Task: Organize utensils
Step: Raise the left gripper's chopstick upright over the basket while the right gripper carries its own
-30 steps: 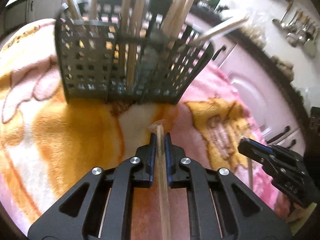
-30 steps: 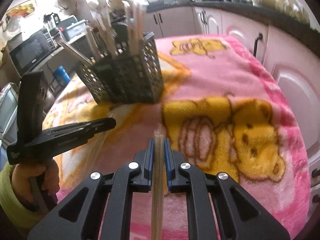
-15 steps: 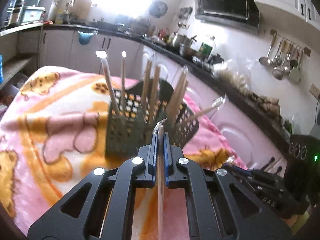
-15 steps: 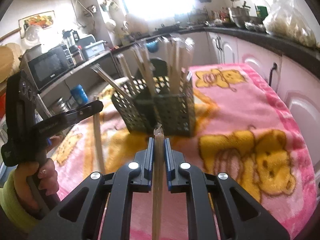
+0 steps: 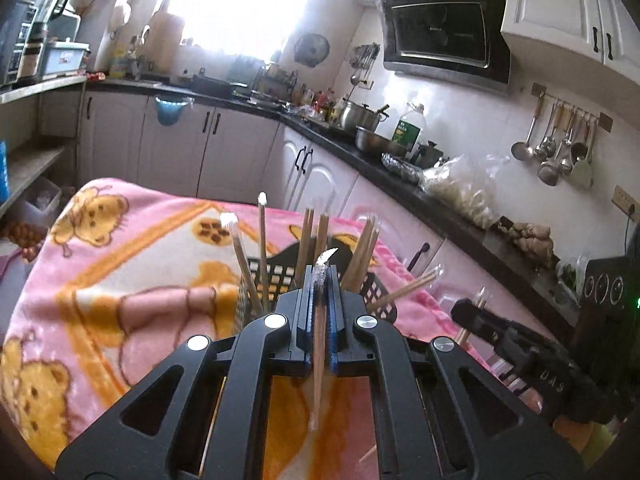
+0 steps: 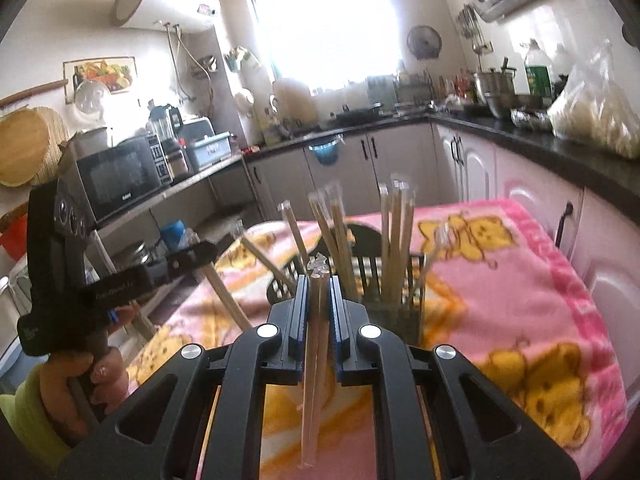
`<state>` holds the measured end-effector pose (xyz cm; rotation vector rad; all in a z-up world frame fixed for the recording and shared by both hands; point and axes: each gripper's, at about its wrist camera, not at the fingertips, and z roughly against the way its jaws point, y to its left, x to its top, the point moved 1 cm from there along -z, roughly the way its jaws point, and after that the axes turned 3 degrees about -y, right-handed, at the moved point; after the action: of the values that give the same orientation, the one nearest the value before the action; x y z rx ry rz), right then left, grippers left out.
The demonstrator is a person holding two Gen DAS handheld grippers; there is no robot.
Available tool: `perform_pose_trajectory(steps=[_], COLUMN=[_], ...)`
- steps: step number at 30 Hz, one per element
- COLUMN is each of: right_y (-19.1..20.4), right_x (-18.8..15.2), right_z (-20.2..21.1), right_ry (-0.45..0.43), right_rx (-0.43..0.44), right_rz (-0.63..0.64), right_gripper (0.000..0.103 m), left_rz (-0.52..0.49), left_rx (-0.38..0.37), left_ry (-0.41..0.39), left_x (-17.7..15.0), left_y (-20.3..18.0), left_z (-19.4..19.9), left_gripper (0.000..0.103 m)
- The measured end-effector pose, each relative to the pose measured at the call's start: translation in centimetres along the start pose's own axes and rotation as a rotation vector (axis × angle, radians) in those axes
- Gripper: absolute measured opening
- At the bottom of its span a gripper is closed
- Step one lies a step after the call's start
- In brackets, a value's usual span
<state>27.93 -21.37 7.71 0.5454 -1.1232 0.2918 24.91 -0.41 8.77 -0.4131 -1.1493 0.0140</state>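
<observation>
Wooden wrapped chopsticks (image 5: 319,340) clamped in left tongs (image 5: 319,280); right tongs (image 6: 319,288) clamp another pair (image 6: 314,360); black basket (image 6: 400,280) beyond.

Background kitchen. A pink cartoon-bear blanket (image 5: 132,264) covers the work surface. A dark counter (image 5: 448,204) runs above white cabinets (image 5: 224,152), carrying metal pots (image 5: 362,120), a green-labelled bottle (image 5: 408,130) and a clear bag (image 5: 464,188). Range hood (image 5: 444,28) and hanging ladles (image 5: 556,148) occupy the wall. Microwave (image 6: 116,178) and water heater (image 6: 168,2) stand left of the bright window (image 6: 320,20).
</observation>
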Motion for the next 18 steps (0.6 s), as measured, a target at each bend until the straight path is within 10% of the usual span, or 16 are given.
perform_pose_trajectory(steps=[18], right_y=[0.3], right_x=[6.5], right_z=[-0.5], right_ry=[-0.133], right_rx=[-0.046], right_rz=[0.081], right_gripper=[0.01], left_rz=[-0.019], left_rx=[0.004], left_ry=[-0.12], left_x=[6.3], left_y=[-0.3], left_z=[0.3], left_gripper=[0.001])
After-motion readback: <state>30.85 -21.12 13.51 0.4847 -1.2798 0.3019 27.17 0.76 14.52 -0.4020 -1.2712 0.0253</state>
